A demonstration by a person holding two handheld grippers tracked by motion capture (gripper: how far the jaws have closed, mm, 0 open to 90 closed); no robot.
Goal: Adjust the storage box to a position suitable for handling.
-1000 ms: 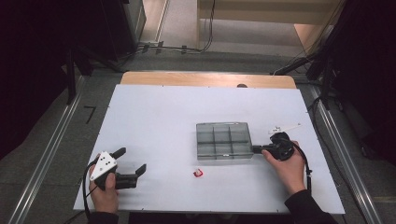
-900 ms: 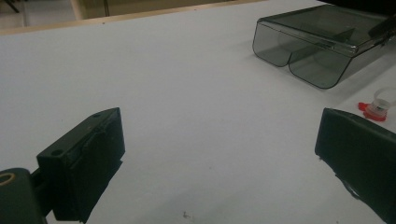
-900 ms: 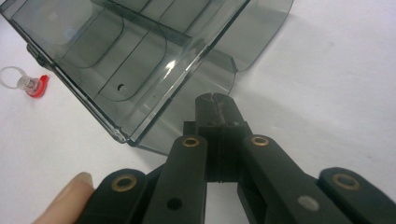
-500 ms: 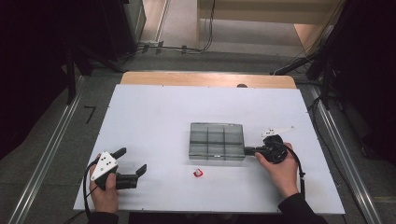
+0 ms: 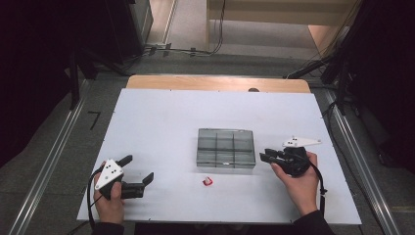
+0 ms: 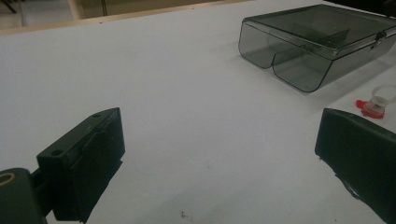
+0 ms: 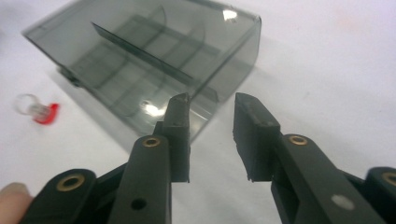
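The right gripper (image 5: pixel 264 156) sits just off the right-hand short side of the smoky compartment box (image 5: pixel 226 148), its jaws having just been opening; they stand apart with nothing between them, pointing at the box's near corner (image 7: pixel 205 126) without touching it. The box lies closed and flat on the white table (image 5: pixel 161 122), straight ahead of that gripper's tips, with bare surface beyond it up to the wooden far edge (image 5: pixel 218 83). A small red-and-clear piece (image 5: pixel 208 181) lies just beside the box's near long side, to the left of the right gripper and well to the right of the left gripper (image 5: pixel 138 170). The left gripper rests near the table's front left corner, jaws spread wide and empty; in the left gripper view the red piece (image 6: pixel 373 106) shows just past its right jaw, the box (image 6: pixel 317 44) farther ahead, and a broad open stretch of white surface lies between its jaws and the box
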